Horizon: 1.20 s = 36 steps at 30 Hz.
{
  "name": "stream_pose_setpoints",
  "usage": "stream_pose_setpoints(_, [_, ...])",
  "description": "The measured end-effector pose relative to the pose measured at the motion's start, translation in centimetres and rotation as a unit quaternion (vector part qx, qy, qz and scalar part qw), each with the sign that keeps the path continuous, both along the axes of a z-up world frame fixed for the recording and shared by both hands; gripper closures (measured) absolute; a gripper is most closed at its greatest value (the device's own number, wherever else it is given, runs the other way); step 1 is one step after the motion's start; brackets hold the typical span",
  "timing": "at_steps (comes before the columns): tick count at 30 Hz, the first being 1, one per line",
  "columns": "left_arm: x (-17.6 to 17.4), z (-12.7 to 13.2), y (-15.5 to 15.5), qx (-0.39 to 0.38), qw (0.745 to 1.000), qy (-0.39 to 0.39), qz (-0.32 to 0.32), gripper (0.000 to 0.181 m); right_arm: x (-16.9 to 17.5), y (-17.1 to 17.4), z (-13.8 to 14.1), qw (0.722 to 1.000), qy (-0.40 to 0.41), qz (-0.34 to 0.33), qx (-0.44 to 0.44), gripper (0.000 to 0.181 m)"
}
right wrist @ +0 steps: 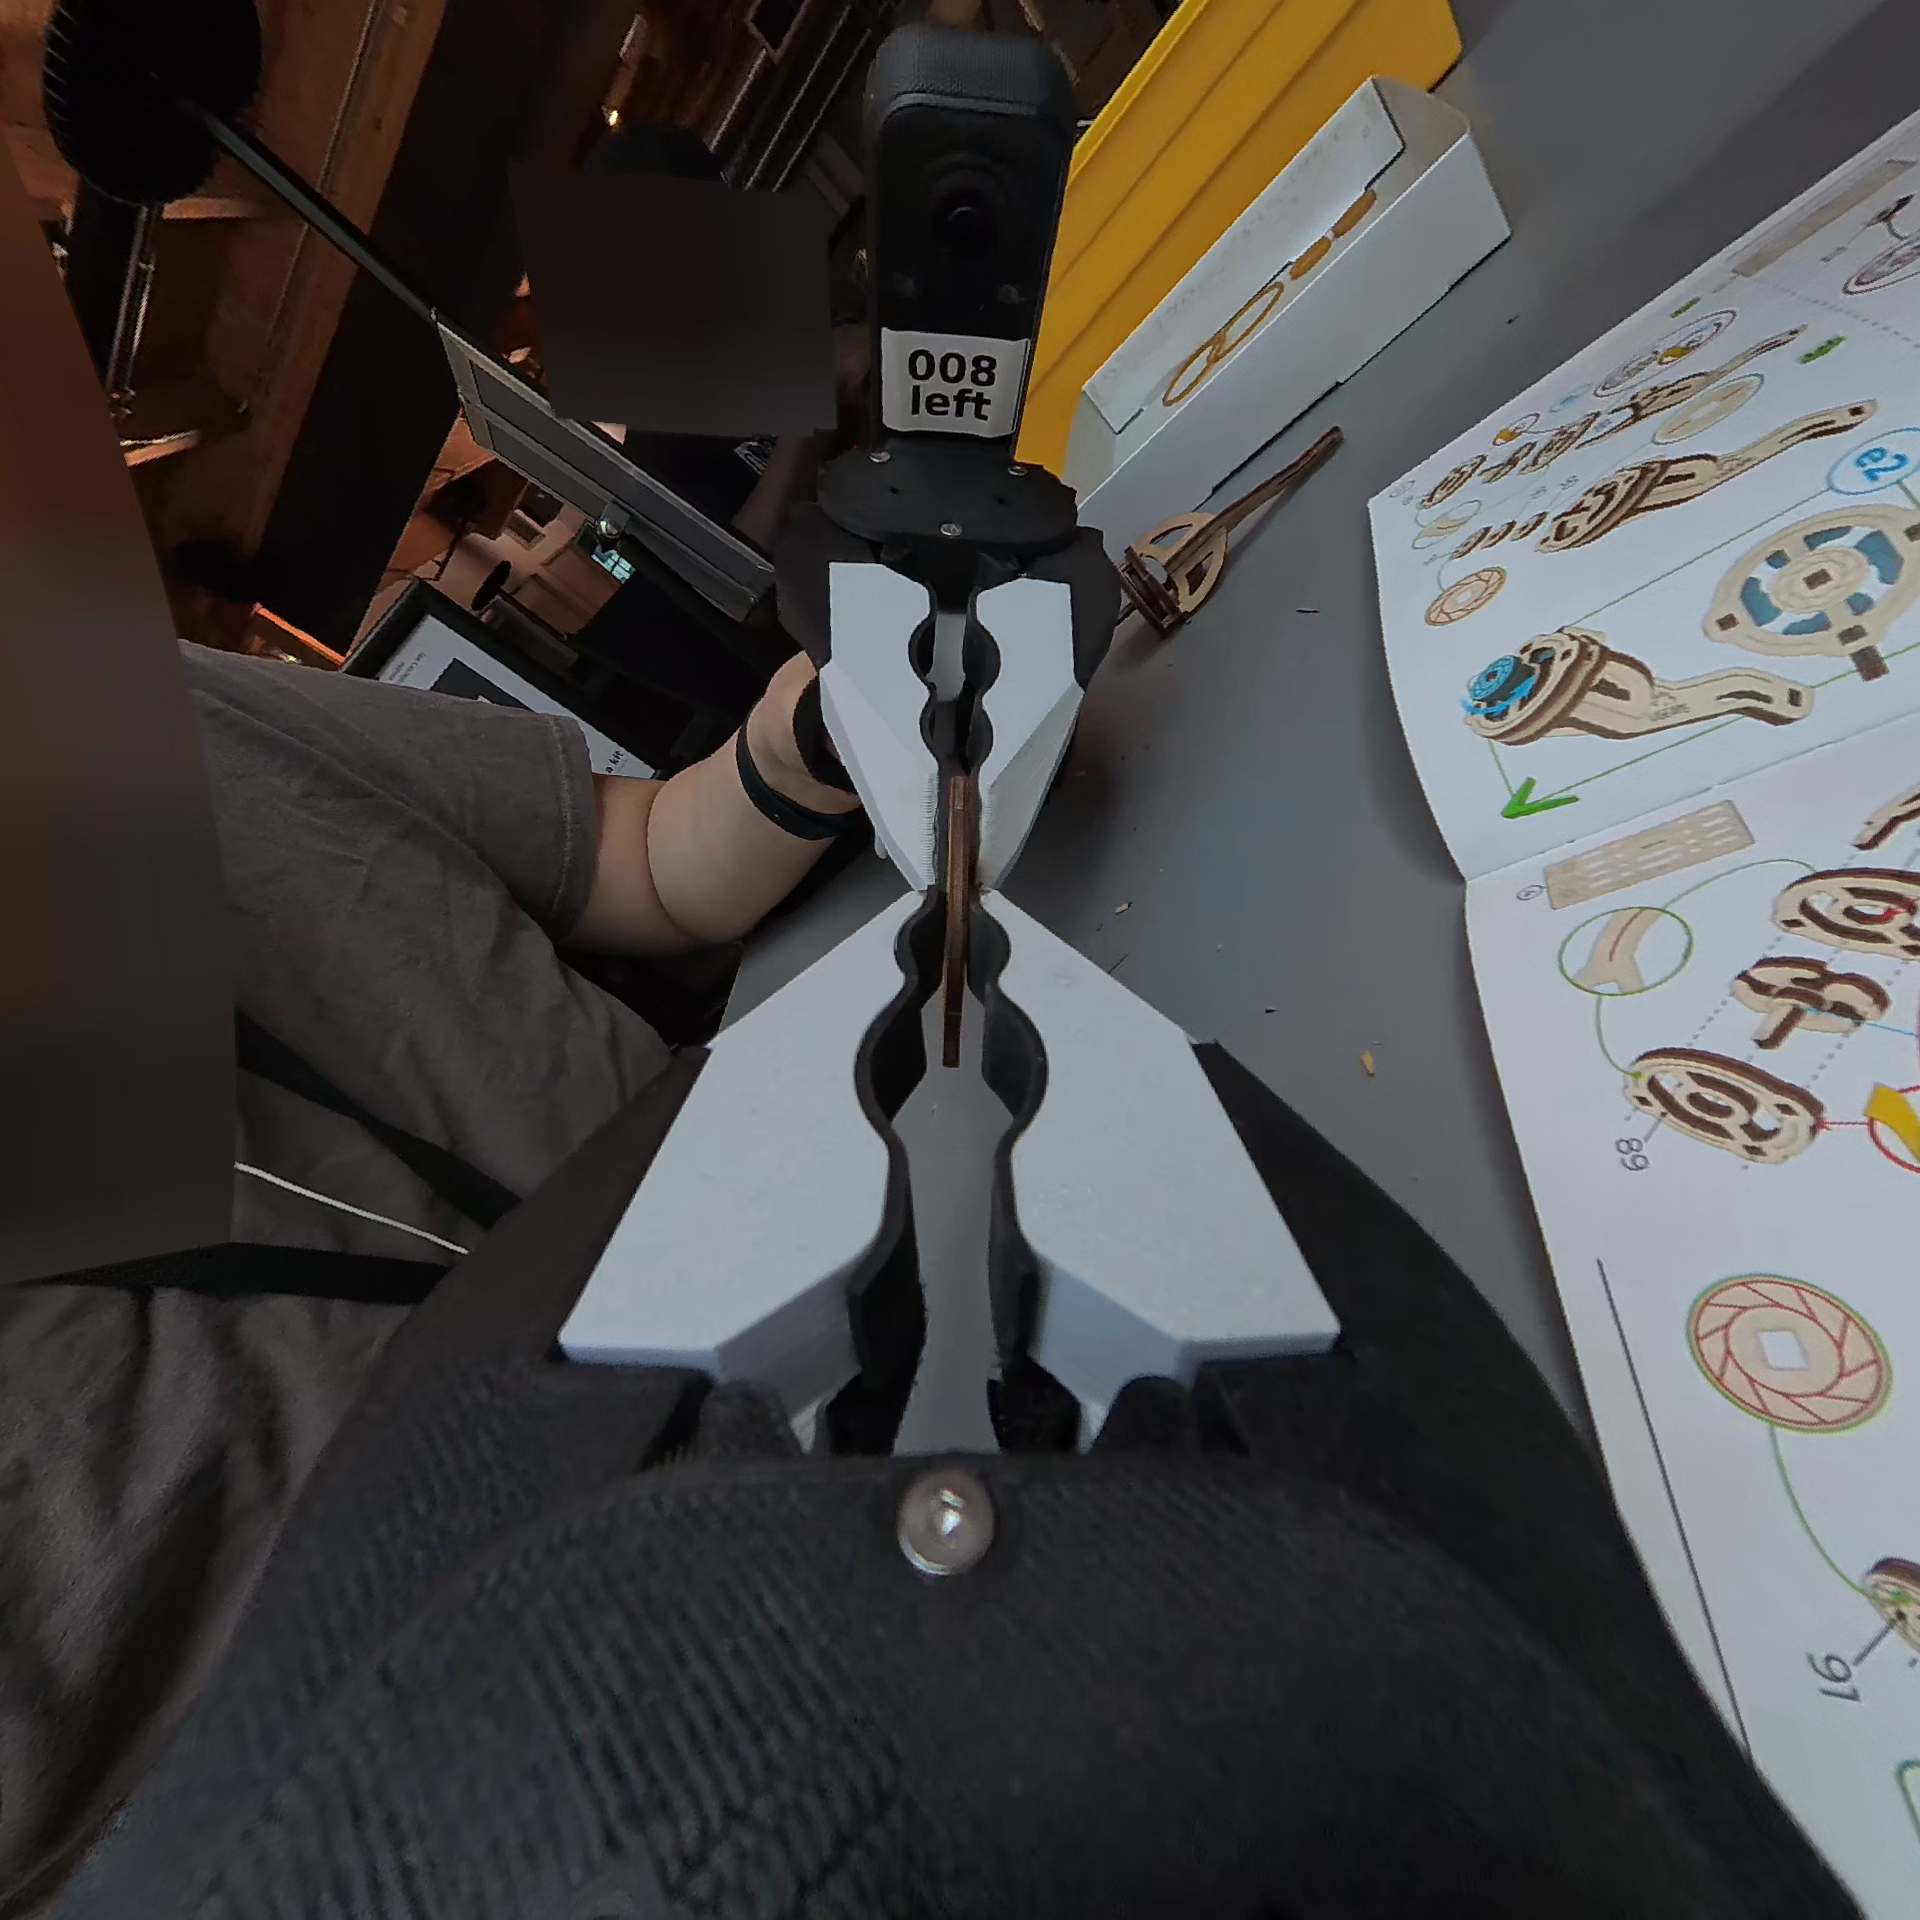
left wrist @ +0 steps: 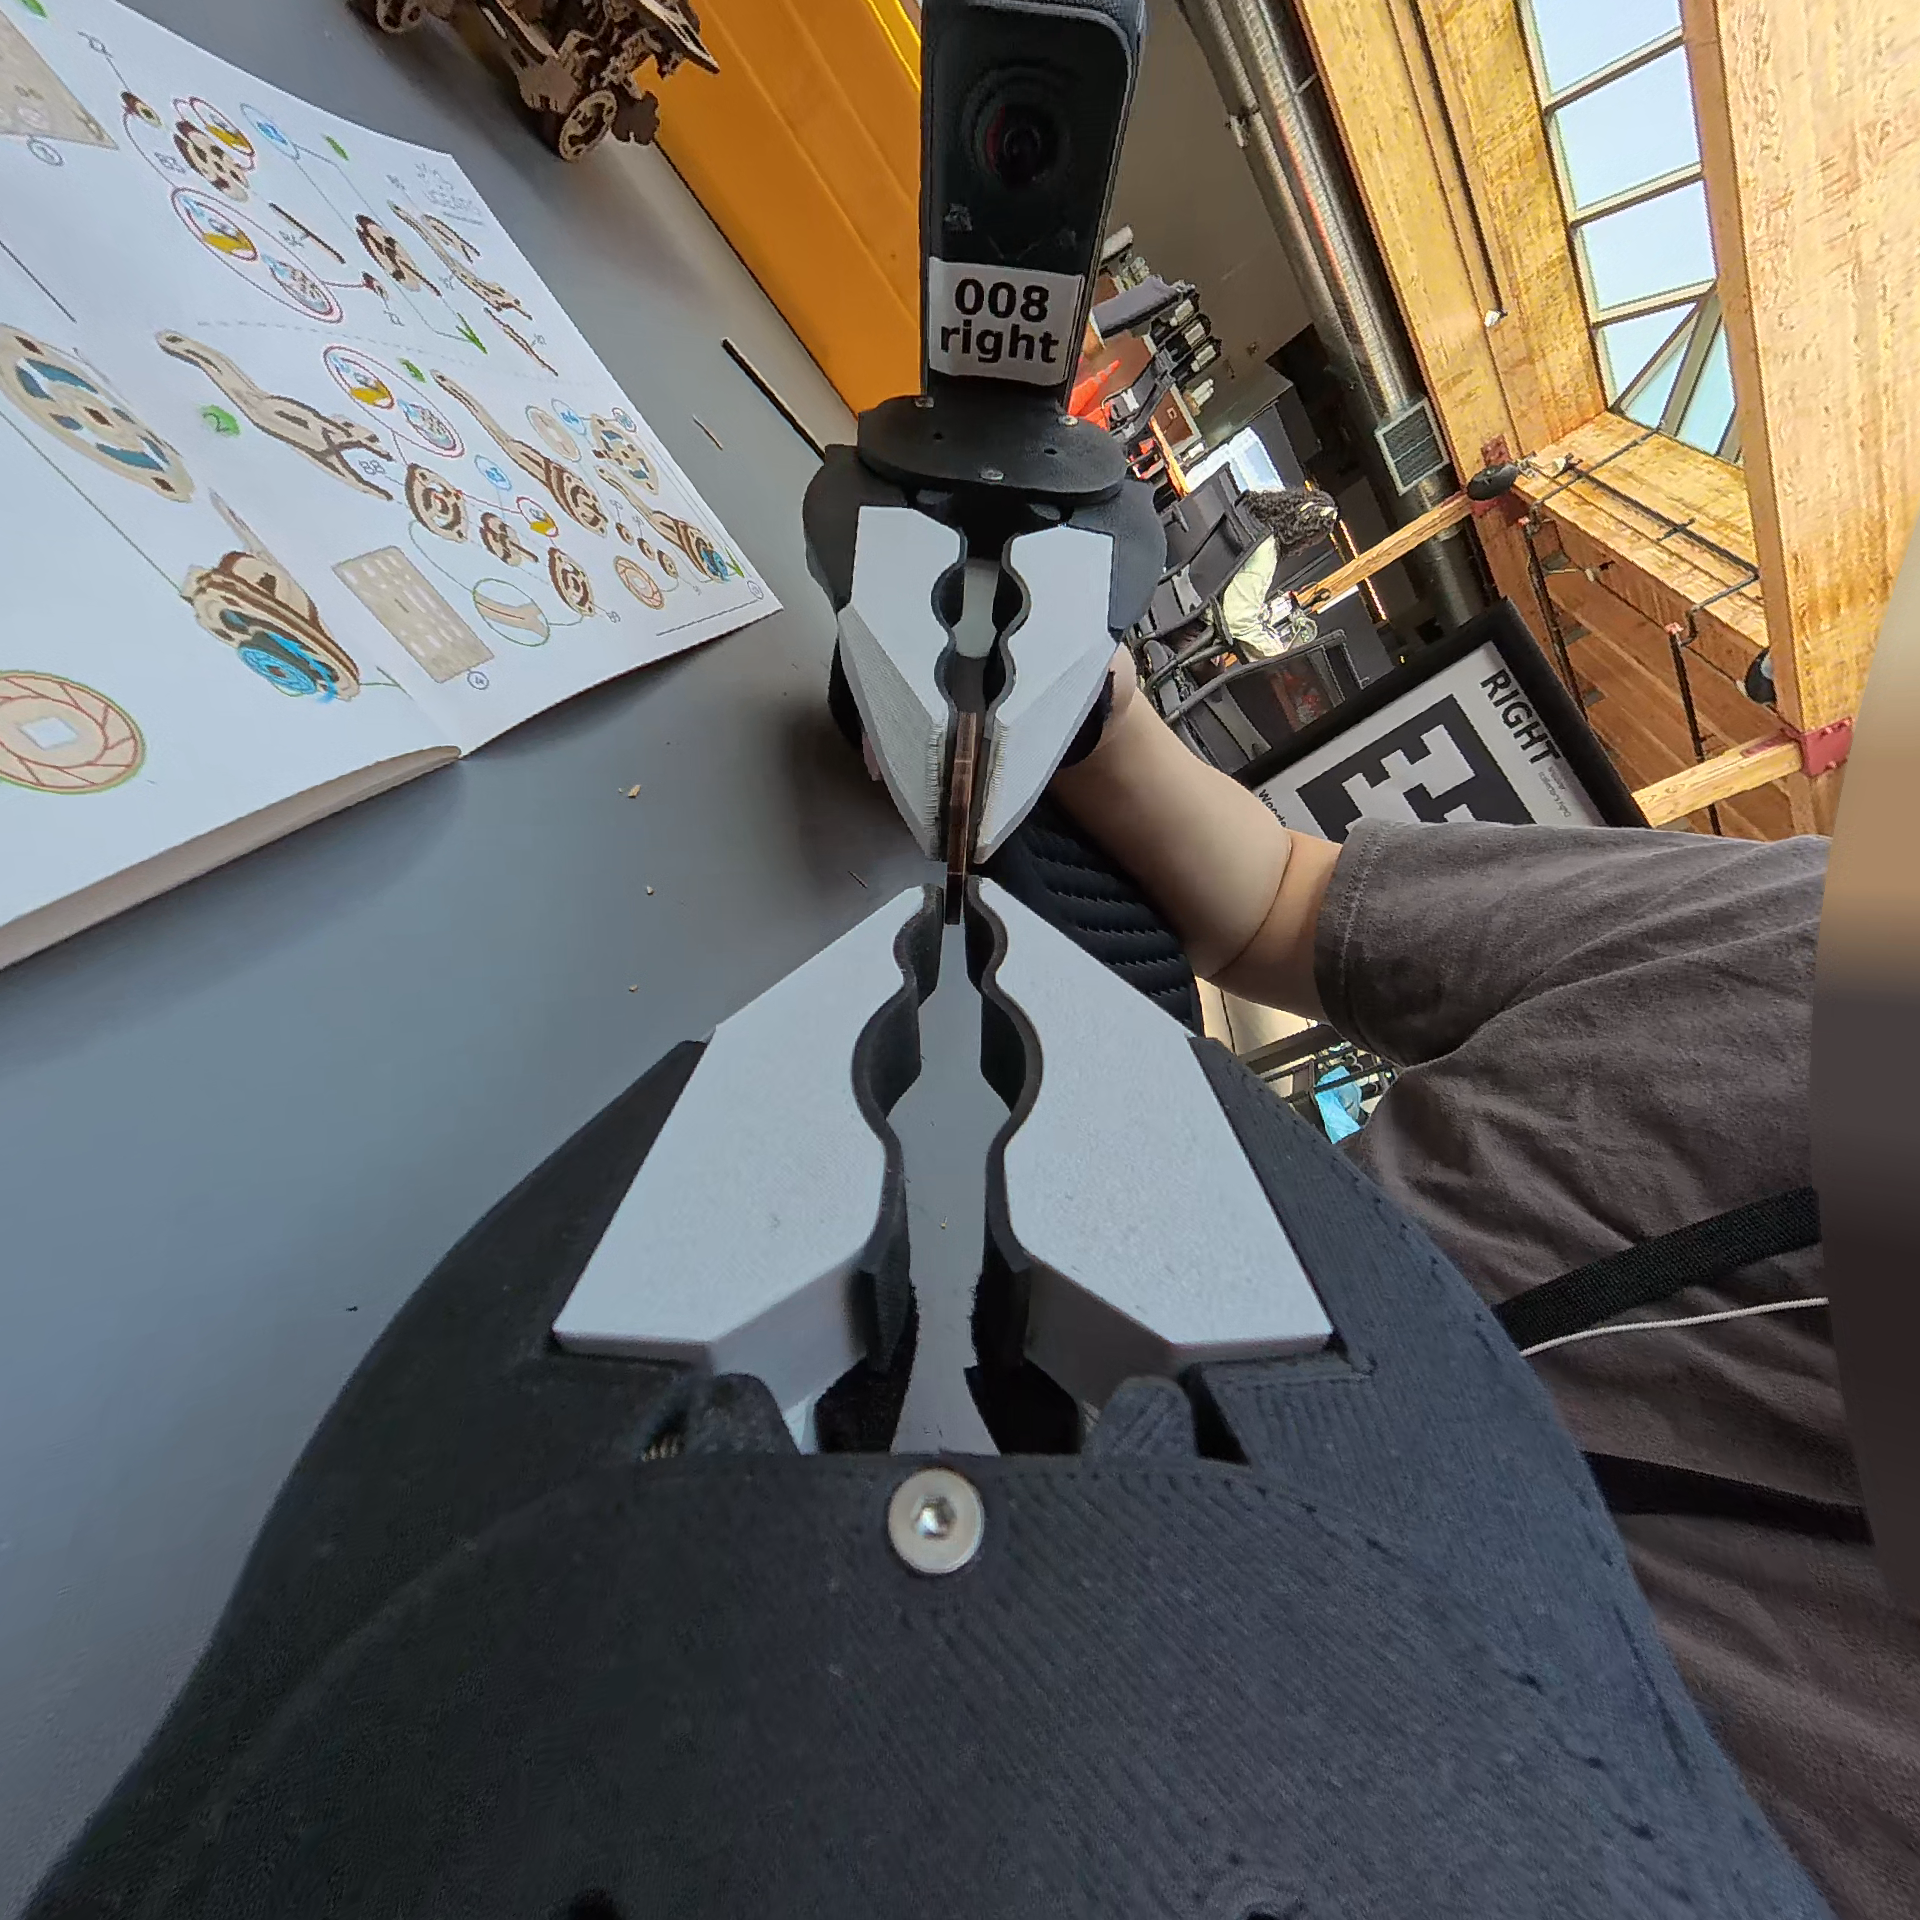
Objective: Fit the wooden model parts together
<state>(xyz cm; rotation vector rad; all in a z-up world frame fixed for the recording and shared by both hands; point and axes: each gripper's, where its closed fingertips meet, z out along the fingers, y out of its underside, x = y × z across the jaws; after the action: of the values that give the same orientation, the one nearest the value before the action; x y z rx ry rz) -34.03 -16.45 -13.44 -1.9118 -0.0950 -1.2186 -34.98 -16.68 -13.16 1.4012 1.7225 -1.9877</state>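
A thin wooden part (left wrist: 968,764) shows edge-on between the two grippers, which face each other tip to tip just above the grey table (left wrist: 312,1091). My left gripper (left wrist: 951,902) is shut on the near end of the part. My right gripper (left wrist: 961,831) opposite it is shut on the far end. In the right wrist view the same part (right wrist: 953,977) reaches well back between my right gripper's (right wrist: 951,920) fingers and into the left gripper (right wrist: 951,868). I cannot tell whether it is one piece or two joined pieces.
An open instruction booklet (left wrist: 312,468) lies on the table, also in the right wrist view (right wrist: 1714,935). A built wooden model (left wrist: 561,62) stands at the far edge. A wooden lever assembly (right wrist: 1195,551) and a white box (right wrist: 1299,260) of parts lie beyond, next to a yellow bin (right wrist: 1195,156). The person's forearm (left wrist: 1195,821) is close. Both grippers' tips are close together, under 4 cm apart.
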Motion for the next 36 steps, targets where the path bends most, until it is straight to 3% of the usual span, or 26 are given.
stream_pose_setpoints(27, [0.2, 0.6, 0.3, 0.026, 1.000, 0.009, 0.008, 0.180, 0.1, 0.1, 0.6, 0.999, -0.005, 0.006, -0.036, 0.180])
stream_pose_setpoints(31, [0.1, 0.2, 0.3, 0.013, 1.000, 0.007, 0.010, 0.180, -0.4, 1.3, 2.0, 0.998, 0.028, -0.029, -0.057, 0.162])
stream_pose_setpoints(36, [0.2, 0.5, 0.2, 0.007, 1.000, -0.027, 0.007, 0.180, -0.8, 2.2, 1.9, 0.997, 0.031, -0.052, -0.051, 0.161])
